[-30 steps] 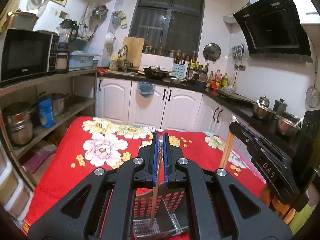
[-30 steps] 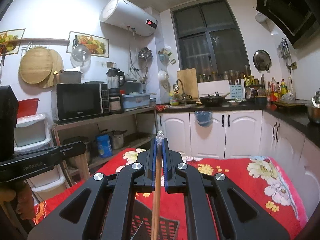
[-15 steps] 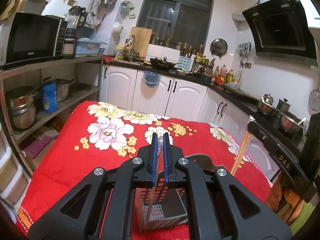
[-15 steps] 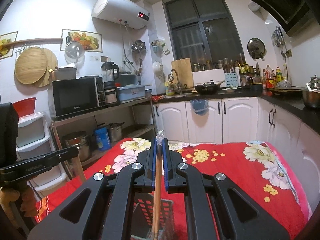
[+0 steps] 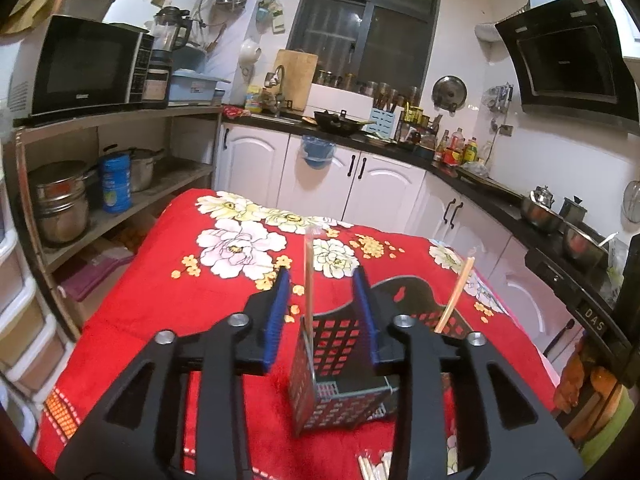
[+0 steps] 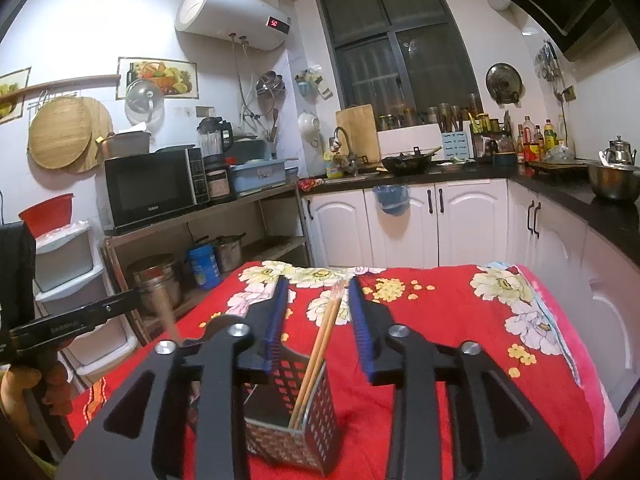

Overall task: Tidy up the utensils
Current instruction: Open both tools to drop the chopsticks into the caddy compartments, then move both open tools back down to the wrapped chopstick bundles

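Two grippers opening over holder

Desk with red floral cloth carries black perforated utensil holder. Left gripper and right gripper: jaws opening, pads clear of the chopsticks between them, which stand leaning in the holder.
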The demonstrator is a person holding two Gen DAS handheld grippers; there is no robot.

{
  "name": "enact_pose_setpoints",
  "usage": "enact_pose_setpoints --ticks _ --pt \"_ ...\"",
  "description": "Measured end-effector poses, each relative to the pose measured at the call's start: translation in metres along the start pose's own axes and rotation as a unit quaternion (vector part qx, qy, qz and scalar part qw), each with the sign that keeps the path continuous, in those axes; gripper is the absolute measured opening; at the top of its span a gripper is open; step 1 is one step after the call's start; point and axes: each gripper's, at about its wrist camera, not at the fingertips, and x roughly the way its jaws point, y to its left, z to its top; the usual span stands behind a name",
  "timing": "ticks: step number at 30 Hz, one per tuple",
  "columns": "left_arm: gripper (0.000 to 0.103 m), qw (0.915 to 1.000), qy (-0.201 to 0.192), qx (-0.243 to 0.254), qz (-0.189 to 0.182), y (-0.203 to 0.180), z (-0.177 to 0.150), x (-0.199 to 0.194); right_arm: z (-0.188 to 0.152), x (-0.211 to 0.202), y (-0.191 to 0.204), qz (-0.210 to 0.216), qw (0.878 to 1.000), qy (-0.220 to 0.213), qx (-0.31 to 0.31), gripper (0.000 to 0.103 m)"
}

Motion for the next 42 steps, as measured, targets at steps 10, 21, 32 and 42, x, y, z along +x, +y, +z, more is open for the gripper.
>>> enact_pose_setpoints --ticks 10,21,32,42 --pt "0.068 0.9998 -0.009 -0.015 0.003 0.003 -0.011 -0.024 -0.011 -0.029 0.010 -0.002 1.000 0.010 -0.013 0.061" --pt "0.091 0.9996 0.007 -0.026 0.005 0.003 -0.033 -0.041 -0.033 -0.049 0.023 0.006 0.999 0.040 -0.022 0.069" --pt "0.091 0.9985 0.040 -0.035 0.008 0.008 -0.062 -0.047 -0.059 -0.063 0.029 0.007 0.997 0.076 -0.025 0.070" --pt "0.091 0.9972 0.069 -0.030 -0.001 -0.002 -0.081 -0.044 -0.079 -0.076 0.030 0.000 0.994 0.103 -0.028 0.070"
